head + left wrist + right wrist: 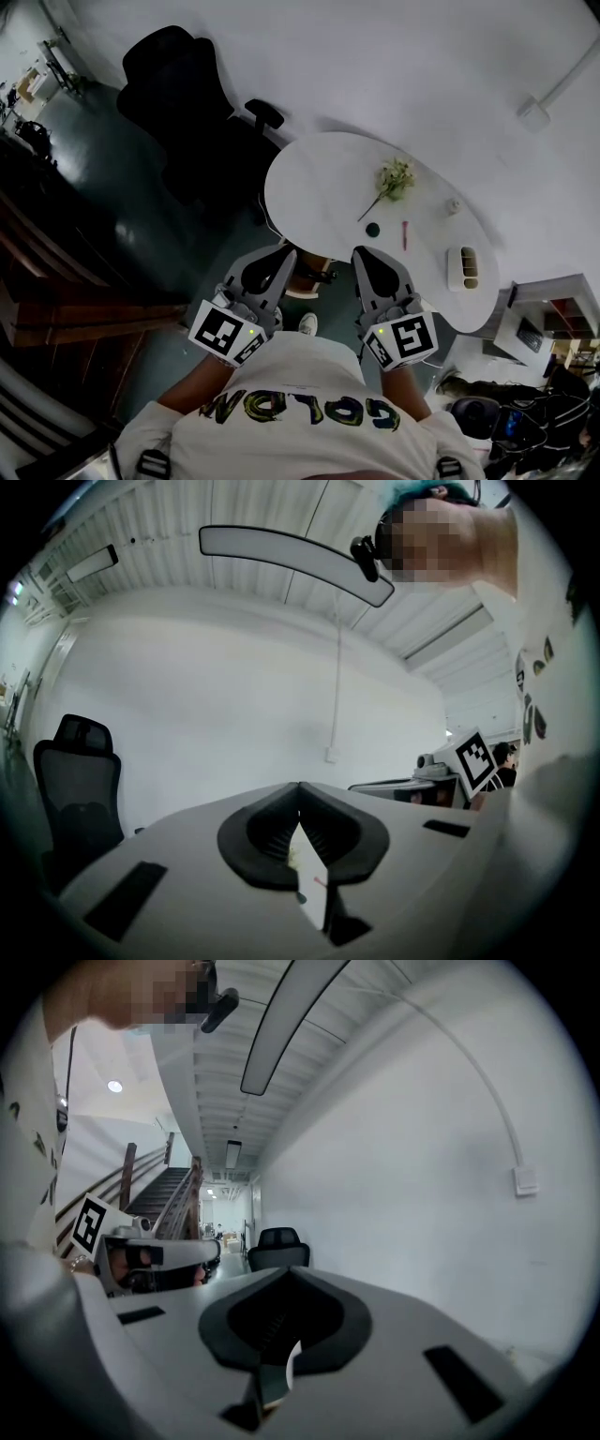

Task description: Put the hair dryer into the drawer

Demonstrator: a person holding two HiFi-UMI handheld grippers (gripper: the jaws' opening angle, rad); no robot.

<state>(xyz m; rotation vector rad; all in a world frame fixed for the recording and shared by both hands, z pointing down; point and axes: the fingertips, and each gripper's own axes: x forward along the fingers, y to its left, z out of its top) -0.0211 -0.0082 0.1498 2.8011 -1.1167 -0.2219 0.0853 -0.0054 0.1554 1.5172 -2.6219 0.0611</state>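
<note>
Task not yet begun, I judge; left gripper (284,255) and right gripper (360,255) both clenched empty, near the white table (319,178); no hair dryer or drawer in view; next, find the dryer.

The table (309,183) top is smooth, matt white. The dark floor (122,197) is glossy. The brown boards (84,314) look wooden. The left gripper (299,787) and right gripper (286,1271) have matt grey plastic shells and black ribbed pads (267,841). The shirt (300,375) is white cloth.
</note>
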